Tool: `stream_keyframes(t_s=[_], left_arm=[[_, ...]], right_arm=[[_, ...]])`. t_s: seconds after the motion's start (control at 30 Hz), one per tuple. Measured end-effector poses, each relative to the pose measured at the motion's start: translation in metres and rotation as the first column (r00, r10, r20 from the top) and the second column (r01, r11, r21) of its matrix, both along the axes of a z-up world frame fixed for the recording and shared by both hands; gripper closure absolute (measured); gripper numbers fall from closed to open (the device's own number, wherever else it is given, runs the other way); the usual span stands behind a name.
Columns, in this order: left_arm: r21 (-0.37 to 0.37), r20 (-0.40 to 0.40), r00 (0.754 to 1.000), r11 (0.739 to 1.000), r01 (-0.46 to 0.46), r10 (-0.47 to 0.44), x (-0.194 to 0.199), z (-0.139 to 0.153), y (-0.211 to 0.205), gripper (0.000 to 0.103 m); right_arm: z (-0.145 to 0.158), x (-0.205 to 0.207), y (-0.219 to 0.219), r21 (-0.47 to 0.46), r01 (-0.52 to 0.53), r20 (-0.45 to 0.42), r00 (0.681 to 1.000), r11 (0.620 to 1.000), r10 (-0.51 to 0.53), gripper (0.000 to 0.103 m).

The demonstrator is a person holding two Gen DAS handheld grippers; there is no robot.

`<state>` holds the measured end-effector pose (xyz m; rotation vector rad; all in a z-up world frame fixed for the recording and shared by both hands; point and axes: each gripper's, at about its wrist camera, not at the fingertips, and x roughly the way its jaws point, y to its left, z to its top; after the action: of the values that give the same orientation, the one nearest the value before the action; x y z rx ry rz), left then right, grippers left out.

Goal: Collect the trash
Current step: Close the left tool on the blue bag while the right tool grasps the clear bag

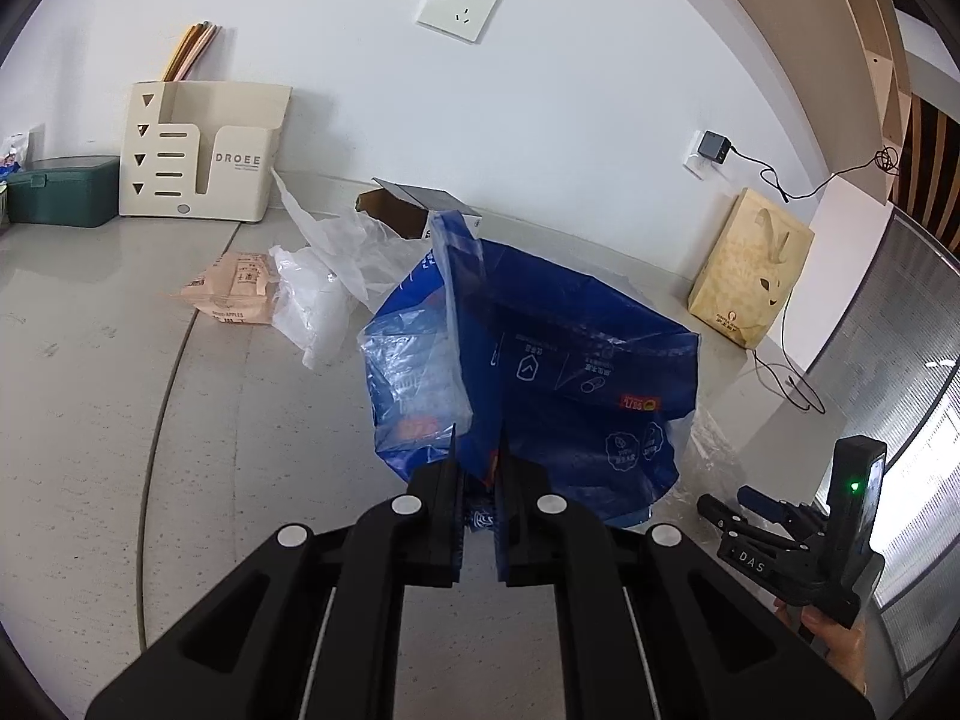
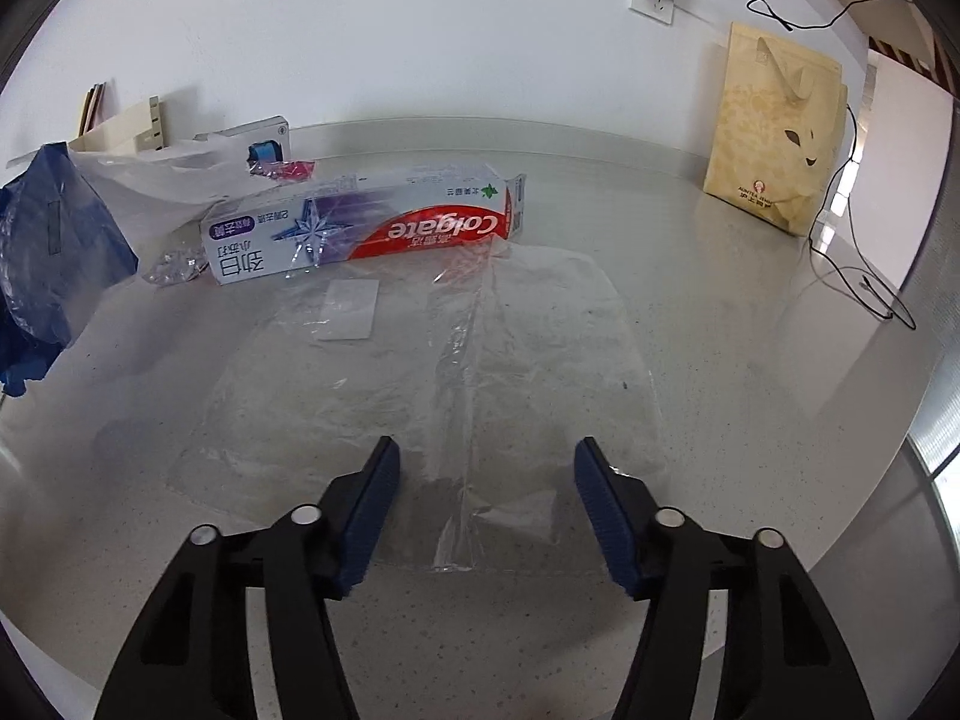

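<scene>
Centre frame, the left gripper (image 1: 478,450) is clamped on a blue bag (image 1: 558,360); the right gripper (image 2: 486,468), jaws wide apart, hovers over clear film (image 2: 480,360).

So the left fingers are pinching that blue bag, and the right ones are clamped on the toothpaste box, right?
Not quite. The left gripper does pinch the blue bag, but the right gripper holds nothing: the right wrist view shows its fingers spread open above a clear plastic sheet, with the toothpaste box lying farther back.

A plain white wall (image 2: 450,30) is rising behind a pale speckled countertop (image 2: 750,312). Two wall sockets (image 1: 459,5) are sitting on it, one carrying a black charger (image 1: 715,147). Daylight is glaring off a ribbed panel (image 1: 888,324) at right.
</scene>
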<state>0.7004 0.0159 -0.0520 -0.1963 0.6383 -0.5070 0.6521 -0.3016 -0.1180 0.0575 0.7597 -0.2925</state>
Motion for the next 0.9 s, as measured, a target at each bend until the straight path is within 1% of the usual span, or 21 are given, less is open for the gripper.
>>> stream_keyframes(t_s=[0.03,0.07,0.13,0.17,0.33,0.37,0.43,0.47,0.53,0.57,0.63,0.73,0.77,0.8,0.83,0.87,0.9], left_arm=[[-0.002,-0.001,1.0,1.0,-0.002,0.002,0.0,0.0,0.0,0.095],[-0.005,-0.004,1.0,1.0,-0.003,0.003,0.0,0.0,0.002,0.095],[-0.011,-0.007,1.0,1.0,-0.004,0.003,-0.001,0.0,0.005,0.095],[-0.014,-0.006,1.0,1.0,-0.005,0.005,-0.001,0.0,0.006,0.095],[-0.018,-0.011,1.0,1.0,-0.003,0.003,-0.005,-0.001,0.01,0.095],[-0.019,-0.011,1.0,1.0,-0.004,0.004,-0.006,-0.001,0.011,0.095],[-0.021,-0.008,1.0,1.0,-0.007,0.007,-0.008,0.0,0.013,0.095],[-0.023,-0.006,1.0,1.0,-0.01,0.01,-0.009,0.0,0.015,0.095],[-0.027,-0.006,1.0,1.0,-0.017,0.016,-0.01,0.0,0.017,0.095],[-0.028,-0.007,1.0,0.999,-0.019,0.019,-0.01,-0.001,0.019,0.095],[-0.032,-0.011,1.0,0.999,-0.026,0.025,-0.011,-0.002,0.023,0.095],[-0.038,-0.02,0.999,0.999,-0.028,0.027,-0.009,-0.004,0.027,0.095],[-0.041,-0.021,0.999,0.999,-0.028,0.028,-0.009,-0.005,0.028,0.094],[-0.044,-0.024,0.999,0.999,-0.028,0.027,-0.008,-0.006,0.029,0.094],[-0.046,-0.027,0.999,0.999,-0.027,0.026,-0.007,-0.007,0.03,0.094],[-0.049,-0.029,0.999,0.998,-0.027,0.025,-0.006,-0.007,0.031,0.094],[-0.05,-0.028,0.999,0.998,-0.027,0.025,-0.007,-0.008,0.032,0.094]], right_arm=[[0.0,0.001,0.0,0.007,-0.009,-0.002,1.0,1.0,0.009,0.08],[0.0,0.001,0.002,0.004,-0.012,-0.009,1.0,1.0,0.012,0.097],[-0.001,0.001,0.005,-0.03,-0.011,-0.015,1.0,0.999,0.01,0.098],[-0.002,0.001,0.007,-0.032,-0.014,-0.012,1.0,0.999,0.013,0.098],[-0.002,-0.012,0.006,0.016,-0.035,0.013,0.999,0.999,0.035,0.098],[0.0,-0.016,0.006,0.035,-0.053,0.026,0.998,0.998,0.053,0.098],[0.006,-0.022,0.004,0.065,-0.054,0.051,0.997,0.996,0.051,0.097],[0.009,-0.022,0.005,0.067,-0.071,0.057,0.996,0.995,0.067,0.097],[0.019,-0.019,0.008,0.071,-0.062,0.085,0.995,0.996,0.056,0.095],[0.023,-0.016,0.012,0.072,-0.078,0.094,0.993,0.994,0.071,0.096],[0.031,-0.011,0.024,0.05,-0.11,0.107,0.989,0.993,0.104,0.097],[0.037,-0.007,0.034,0.01,-0.111,0.123,0.986,0.994,0.109,0.096],[0.037,-0.002,0.037,0.003,-0.122,0.109,0.987,0.993,0.121,0.088],[0.038,0.007,0.04,0.007,-0.146,0.1,0.984,0.989,0.145,0.079],[0.041,0.015,0.038,0.015,-0.145,0.109,0.984,0.989,0.143,0.045],[0.042,0.022,0.037,0.013,-0.126,0.097,0.988,0.992,0.124,0.018],[0.045,0.029,0.034,0.013,-0.113,0.09,0.99,0.993,0.112,0.017]])
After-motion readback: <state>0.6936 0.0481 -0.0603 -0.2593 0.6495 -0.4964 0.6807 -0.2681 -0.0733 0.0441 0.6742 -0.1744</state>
